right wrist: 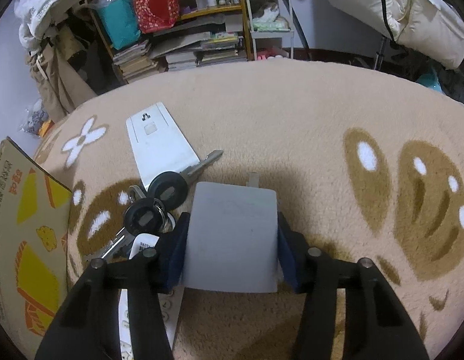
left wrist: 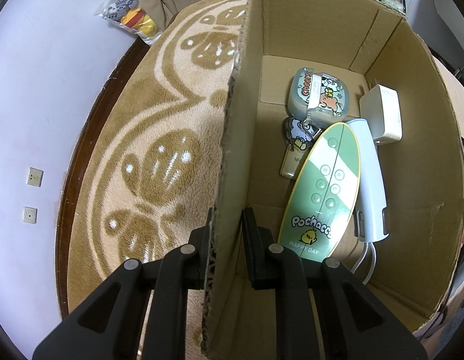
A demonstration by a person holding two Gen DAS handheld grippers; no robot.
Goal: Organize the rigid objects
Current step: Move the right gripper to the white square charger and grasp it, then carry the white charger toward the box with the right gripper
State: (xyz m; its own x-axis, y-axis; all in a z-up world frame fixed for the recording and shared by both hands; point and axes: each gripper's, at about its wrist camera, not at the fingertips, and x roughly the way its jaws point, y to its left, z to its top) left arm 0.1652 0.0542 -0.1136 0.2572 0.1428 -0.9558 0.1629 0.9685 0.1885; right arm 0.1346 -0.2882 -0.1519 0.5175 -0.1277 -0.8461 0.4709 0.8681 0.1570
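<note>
One open brown cardboard box [left wrist: 292, 39] stands on a beige fleece rug with brown paw-like patterns [left wrist: 160, 162]. Inside it lie five things: one green oval remote printed "Pochacco" [left wrist: 325, 189], leaning along the box floor toward the near wall; one pale blue-white handheld device with a cord [left wrist: 370, 180] just beside it toward the right wall; one white rectangular power adapter [left wrist: 383, 114] in the far right corner; one grey rounded case with cartoon stickers [left wrist: 317, 97] near the far wall; and one bunch of charms with an NFC tag [left wrist: 295, 147] touching the case and partly under the remote.

The left gripper [left wrist: 227, 240] reaches forward from the near edge and straddles the box's left wall, one black finger outside on the rug side, the other inside; the jaws are closed against the cardboard edge.

On the rug outside, the right wrist view shows one white square charger block [right wrist: 232, 237], prongs pointing away, pinched between the two padded fingers of the right gripper [right wrist: 232, 249], which comes in low and level from the near edge. To its left lie one white flat trapezoid doorbell-like panel [right wrist: 160, 144], two black-headed keys on a ring [right wrist: 160, 201], and one white remote [right wrist: 142, 300] partly hidden beneath the gripper. The printed side of the box stands at the rug's left edge.
</note>
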